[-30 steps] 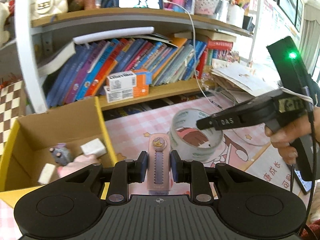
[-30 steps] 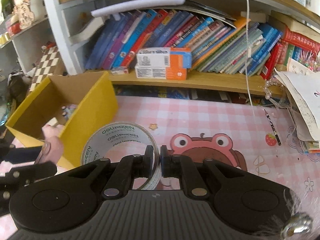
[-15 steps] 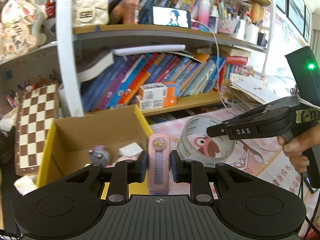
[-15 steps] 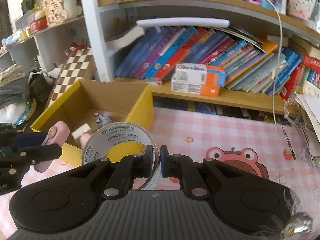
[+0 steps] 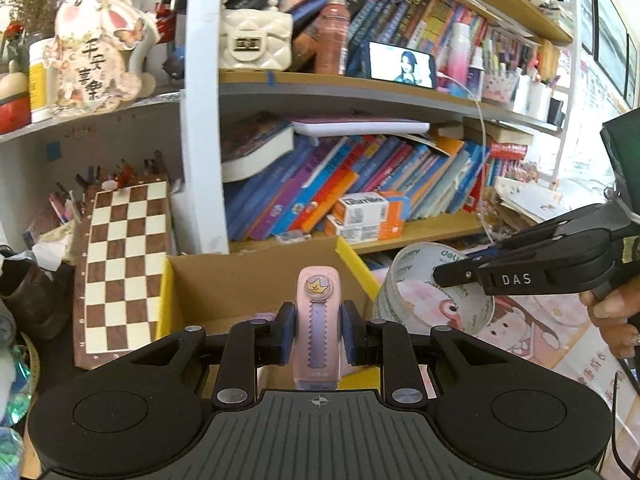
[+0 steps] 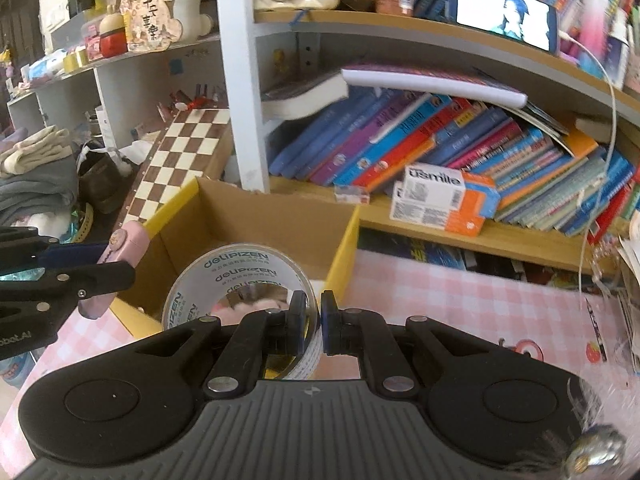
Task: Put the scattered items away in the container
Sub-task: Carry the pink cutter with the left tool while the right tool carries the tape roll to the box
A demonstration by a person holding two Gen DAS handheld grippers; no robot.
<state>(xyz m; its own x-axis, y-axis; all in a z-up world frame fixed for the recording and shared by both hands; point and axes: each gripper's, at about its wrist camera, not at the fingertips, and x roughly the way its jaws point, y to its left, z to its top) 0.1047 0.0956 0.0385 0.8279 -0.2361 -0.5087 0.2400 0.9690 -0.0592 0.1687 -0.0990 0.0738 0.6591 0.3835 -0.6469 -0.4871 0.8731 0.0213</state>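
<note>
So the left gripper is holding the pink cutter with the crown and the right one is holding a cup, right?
Not quite. The right gripper holds a roll of clear tape, pinched by its wall, not a cup; the right wrist view shows the printed roll. The left gripper does hold the pink cutter with the crown.

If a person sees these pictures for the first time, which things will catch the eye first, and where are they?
The left claw holds an upright pink oblong gadget with a gold crown sticker in front of the open yellow-edged cardboard box. The right claw pinches the wall of a clear roll of packing tape with green print at the box's near edge. Behind, a brown-and-cream chessboard leans beside crowded bookshelves.
</note>
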